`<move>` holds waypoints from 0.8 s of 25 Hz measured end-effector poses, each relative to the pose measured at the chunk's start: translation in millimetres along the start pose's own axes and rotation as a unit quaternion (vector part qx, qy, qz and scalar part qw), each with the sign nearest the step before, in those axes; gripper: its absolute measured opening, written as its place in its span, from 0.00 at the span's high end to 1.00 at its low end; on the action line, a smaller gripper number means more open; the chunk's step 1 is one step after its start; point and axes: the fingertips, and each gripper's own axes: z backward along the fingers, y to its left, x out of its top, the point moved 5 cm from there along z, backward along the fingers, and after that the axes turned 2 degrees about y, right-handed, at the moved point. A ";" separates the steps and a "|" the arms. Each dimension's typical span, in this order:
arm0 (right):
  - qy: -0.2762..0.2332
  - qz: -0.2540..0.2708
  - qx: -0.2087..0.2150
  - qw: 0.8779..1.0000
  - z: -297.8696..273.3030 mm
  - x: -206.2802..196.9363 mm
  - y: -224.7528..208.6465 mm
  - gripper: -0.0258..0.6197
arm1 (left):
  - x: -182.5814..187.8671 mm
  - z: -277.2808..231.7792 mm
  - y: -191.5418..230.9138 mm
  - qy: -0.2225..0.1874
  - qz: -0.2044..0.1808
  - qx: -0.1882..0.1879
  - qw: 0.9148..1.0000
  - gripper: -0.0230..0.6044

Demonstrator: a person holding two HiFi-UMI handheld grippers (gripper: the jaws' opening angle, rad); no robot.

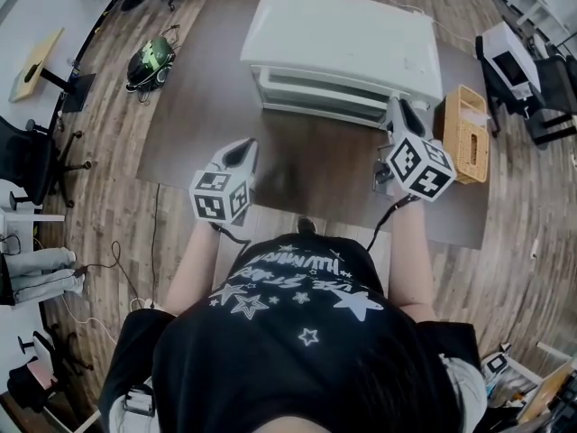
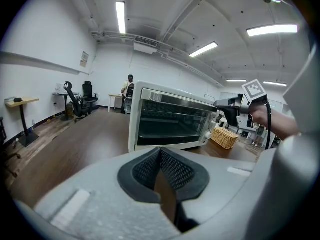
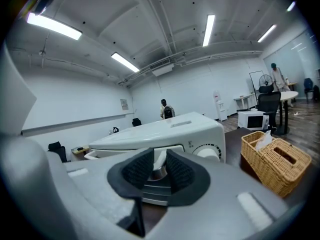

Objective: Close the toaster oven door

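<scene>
One toaster oven (image 1: 343, 48), white, sits at the 12 o'clock side of the dark tabletop (image 1: 198, 115) in the head view. We see its glass door (image 2: 172, 121) standing upright against the front, looking shut, with a chrome handle (image 2: 175, 100) along its top edge.

At the oven's 4 o'clock corner we find the right gripper (image 1: 398, 108), its tips up by the right end of the front. In the right gripper view the jaws stand a narrow gap apart, released and grasping nothing. A bit of white and chrome from the oven's front shows through the gap, and we cannot tell whether the pads touch it. A round dial (image 3: 207, 153) shows at 3 o'clock of those jaws.

At 7 o'clock of the oven, well apart from it, we see the left gripper (image 1: 243, 149) held over the tabletop. Its jaws are clenched tip to tip on nothing and point toward the door.

A wicker basket (image 1: 466, 133) stands at 3 o'clock of the oven, just beside the right gripper. On the wooden floor (image 1: 108, 179), at 9 o'clock of the table, lies a green-and-black thing (image 1: 149, 61) that we cannot identify.
</scene>
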 end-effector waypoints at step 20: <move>-0.022 0.004 0.005 1.000 8.9 -3.1 6.6 0.78 | -11.5 35.8 8.4 -0.014 0.011 0.018 1.000 0.95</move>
